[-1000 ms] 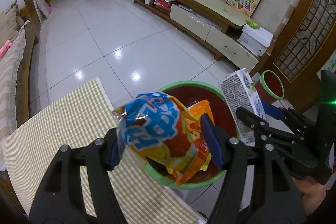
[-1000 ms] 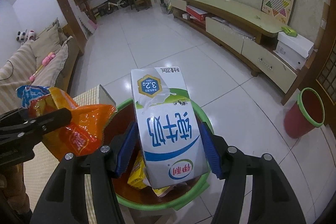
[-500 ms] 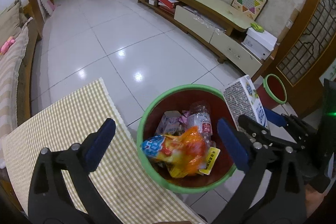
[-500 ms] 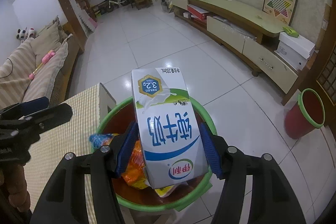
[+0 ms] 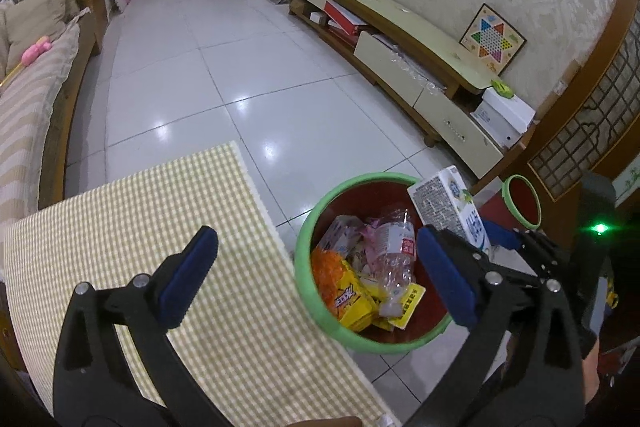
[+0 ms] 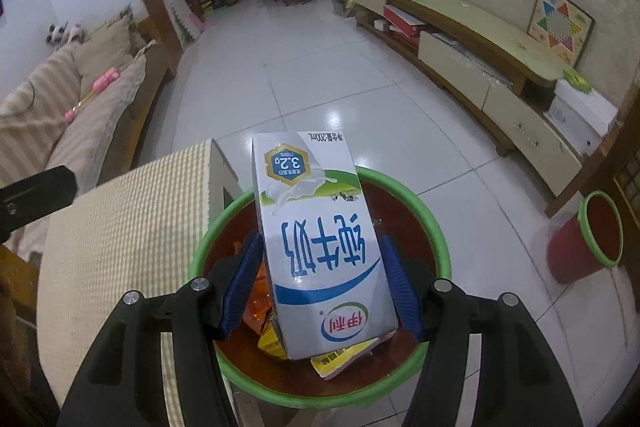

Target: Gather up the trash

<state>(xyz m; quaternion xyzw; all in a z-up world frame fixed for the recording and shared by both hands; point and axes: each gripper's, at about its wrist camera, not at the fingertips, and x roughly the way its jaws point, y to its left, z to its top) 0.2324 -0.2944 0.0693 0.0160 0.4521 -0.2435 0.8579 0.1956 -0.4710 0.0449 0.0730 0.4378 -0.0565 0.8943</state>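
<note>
In a tiled living room, the right gripper [image 6: 322, 283] clamps a milk carton [image 6: 320, 247] over the bin [image 5: 316, 311], the left gripper [image 5: 316, 279] wide and empty; releasing off-centre could bounce it off the rim.

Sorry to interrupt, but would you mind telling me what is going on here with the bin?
A person is collecting trash with handheld tongs. The right tongs grip a milk carton over the green-rimmed bin beside the checked-cloth table; it is not yet dropped. The left tongs are wide open and empty, over the table edge and bin. The bin already contains snack wrappers and a plastic bottle.
</note>
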